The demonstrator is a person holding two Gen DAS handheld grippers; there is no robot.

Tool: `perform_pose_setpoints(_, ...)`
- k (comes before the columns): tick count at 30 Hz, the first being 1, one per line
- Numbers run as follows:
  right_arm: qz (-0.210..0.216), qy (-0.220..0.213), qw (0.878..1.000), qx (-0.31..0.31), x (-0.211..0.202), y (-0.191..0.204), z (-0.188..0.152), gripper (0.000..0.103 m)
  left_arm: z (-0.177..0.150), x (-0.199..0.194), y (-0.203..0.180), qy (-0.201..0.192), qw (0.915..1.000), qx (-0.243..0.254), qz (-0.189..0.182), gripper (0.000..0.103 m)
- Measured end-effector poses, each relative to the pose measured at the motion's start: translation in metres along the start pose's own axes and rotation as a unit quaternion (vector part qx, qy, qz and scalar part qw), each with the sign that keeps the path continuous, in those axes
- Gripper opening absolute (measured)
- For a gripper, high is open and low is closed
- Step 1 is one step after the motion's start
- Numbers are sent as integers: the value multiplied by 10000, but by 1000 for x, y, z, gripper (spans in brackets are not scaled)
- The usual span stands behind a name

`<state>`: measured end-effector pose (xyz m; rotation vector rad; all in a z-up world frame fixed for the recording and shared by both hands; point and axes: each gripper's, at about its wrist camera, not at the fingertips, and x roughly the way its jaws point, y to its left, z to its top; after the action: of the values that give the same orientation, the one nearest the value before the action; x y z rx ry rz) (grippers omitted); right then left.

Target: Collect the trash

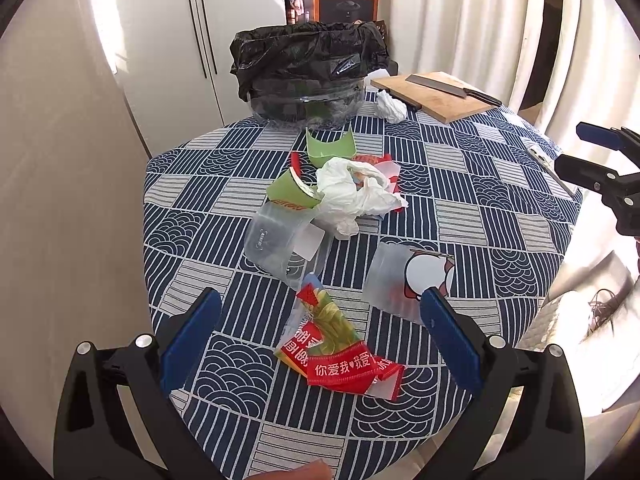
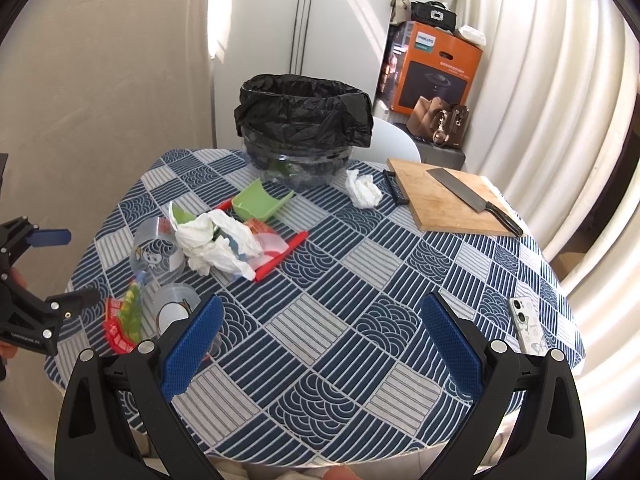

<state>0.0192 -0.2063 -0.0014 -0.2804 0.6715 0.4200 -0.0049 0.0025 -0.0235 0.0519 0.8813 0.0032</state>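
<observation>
A bin lined with a black bag (image 1: 306, 68) (image 2: 304, 120) stands at the table's far side. Trash lies in a heap mid-table: crumpled white tissue (image 1: 354, 192) (image 2: 218, 246), green cup pieces (image 1: 330, 148) (image 2: 258, 202), clear plastic cups (image 1: 276, 236) (image 2: 158, 250) and a cup with a cartoon print (image 1: 408, 280). A torn red and green wrapper (image 1: 336, 344) (image 2: 122, 320) lies nearest me. My left gripper (image 1: 320, 316) is open, empty, hovering over the wrapper. My right gripper (image 2: 322, 322) is open and empty above bare cloth. A second tissue ball (image 1: 390, 106) (image 2: 364, 190) lies beside the bin.
A wooden cutting board (image 2: 452, 200) (image 1: 440, 96) with a cleaver (image 2: 472, 198) lies at the far right. A phone (image 2: 530, 330) lies near the right edge. The round table has a blue patterned cloth (image 2: 360, 280). An orange box (image 2: 434, 70) and bags stand behind.
</observation>
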Motion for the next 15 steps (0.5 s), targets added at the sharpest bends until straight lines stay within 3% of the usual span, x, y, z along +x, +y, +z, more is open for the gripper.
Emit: perform_pose_setpoints(15, 182, 77, 9996, -182, 6, 12, -2, 95, -4, 2, 12, 94, 9998, -198, -18, 97)
